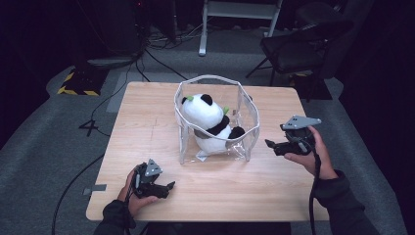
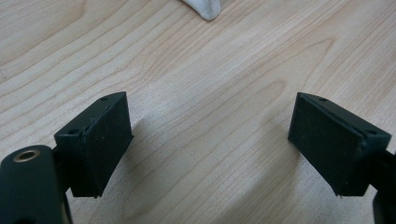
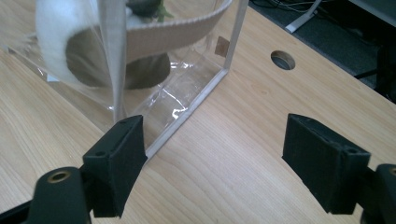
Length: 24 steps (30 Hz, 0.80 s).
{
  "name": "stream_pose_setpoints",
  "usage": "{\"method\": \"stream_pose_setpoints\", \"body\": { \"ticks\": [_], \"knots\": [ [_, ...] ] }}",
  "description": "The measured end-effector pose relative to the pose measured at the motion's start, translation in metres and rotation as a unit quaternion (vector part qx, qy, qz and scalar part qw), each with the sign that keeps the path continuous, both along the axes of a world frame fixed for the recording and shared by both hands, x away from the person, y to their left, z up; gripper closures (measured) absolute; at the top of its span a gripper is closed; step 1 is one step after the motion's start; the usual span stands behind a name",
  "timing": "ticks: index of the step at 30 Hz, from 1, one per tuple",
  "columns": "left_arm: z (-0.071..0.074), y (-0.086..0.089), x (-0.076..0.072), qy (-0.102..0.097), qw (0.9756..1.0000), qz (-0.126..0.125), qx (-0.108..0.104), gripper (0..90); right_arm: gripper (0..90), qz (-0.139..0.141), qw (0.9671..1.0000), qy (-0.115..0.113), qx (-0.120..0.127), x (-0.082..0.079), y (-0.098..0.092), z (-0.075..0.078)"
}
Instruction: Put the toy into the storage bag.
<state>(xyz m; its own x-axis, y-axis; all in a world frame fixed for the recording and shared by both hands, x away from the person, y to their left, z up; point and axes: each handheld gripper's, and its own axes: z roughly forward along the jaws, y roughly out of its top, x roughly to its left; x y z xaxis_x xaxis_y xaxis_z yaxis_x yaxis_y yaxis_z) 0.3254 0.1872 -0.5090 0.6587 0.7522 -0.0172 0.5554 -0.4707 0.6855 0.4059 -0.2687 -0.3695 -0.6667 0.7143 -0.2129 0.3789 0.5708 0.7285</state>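
— So, where is the panda plush toy (image 1: 208, 120)?

— Sitting upright inside a clear plastic bag (image 1: 247, 117) with pale webbing trim, around the middle of the wooden surface (image 1: 147, 132), a bit toward the far edge. Its white head with black ears sticks up above the bag's rim, and small green bits show at either side of the head.

— And the left gripper (image 1: 169, 186)?

— Low at the near left of the surface, held in the person's left hand (image 1: 134, 196), well apart from the bag. In the left gripper view its jaws stand wide apart with bare wood grain between them; nothing is in them. A white corner (image 2: 205, 8) peeks in at the top edge of that view; I cannot tell what it is.

— The right one?

— The right gripper (image 1: 268, 144) is held in the right hand (image 1: 313, 156), just beside the bag's right near corner, pointing toward it. In the right gripper view its jaws are spread too, empty, with the bag's bottom corner just ahead of one jaw. The plush shows blurred through the plastic. A round hole (image 3: 282, 59) in the surface lies beyond the bag.

— Anything else around?

— A dark chair (image 1: 298, 46) on the grey floor past the far right corner.
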Motion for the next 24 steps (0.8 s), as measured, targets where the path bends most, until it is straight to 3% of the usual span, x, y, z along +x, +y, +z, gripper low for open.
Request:
{"method": "stream_pose_setpoints", "body": {
  "ticks": [13,24],
  "knots": [
    [0.0,0.0,0.0,0.0,1.0,0.0,0.0,13.4,21.8,-0.005,0.9999,0.006,-0.011,-0.001,-0.005,-0.025],
    [0.0,0.0,0.0,0.0,1.0,-0.001,0.0,13.5,21.4,-0.002,0.9999,0.006,-0.014,-0.007,-0.02,-0.046]
  ]
}}
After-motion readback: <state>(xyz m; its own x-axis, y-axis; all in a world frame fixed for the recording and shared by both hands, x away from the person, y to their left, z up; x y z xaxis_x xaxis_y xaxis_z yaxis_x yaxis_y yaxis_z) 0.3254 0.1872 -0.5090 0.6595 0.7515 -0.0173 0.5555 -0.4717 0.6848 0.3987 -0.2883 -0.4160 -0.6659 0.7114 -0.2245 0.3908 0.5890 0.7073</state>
